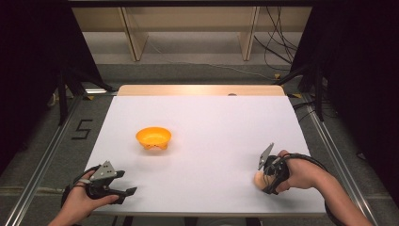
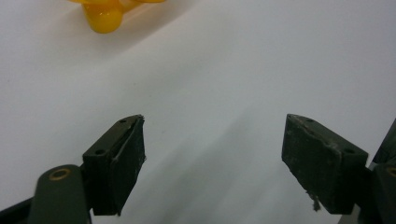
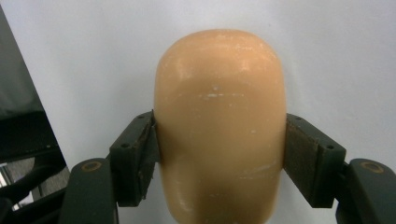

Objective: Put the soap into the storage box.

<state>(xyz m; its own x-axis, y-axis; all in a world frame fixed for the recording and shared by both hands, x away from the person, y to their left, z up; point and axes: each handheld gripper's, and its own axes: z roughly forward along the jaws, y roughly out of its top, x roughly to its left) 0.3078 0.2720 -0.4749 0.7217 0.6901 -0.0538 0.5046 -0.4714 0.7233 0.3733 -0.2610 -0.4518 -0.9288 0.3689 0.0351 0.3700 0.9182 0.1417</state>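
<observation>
A peach-coloured, egg-shaped object [image 3: 219,84] lies on the white table [image 1: 211,122] near the front right. My right gripper [image 3: 219,140] is shut on it, one pad pressed on each flank. In the high view the object [image 1: 258,179] peeks out to the left of that gripper [image 1: 263,181], which a hand holds low over the table. An orange bowl [image 1: 153,137] stands left of the table's middle, and its foot [image 2: 105,16] shows at the top of the left gripper view. My left gripper [image 1: 128,182] rests at the front left corner. Its jaws [image 2: 214,135] are open with only bare table between them.
A strip of wood [image 1: 197,90] runs along the table's far edge. Metal rails [image 1: 44,160] flank both sides on the grey floor, where a "5" [image 1: 82,129] is marked at the left. Cables [image 1: 277,47] and wooden legs stand beyond the far end.
</observation>
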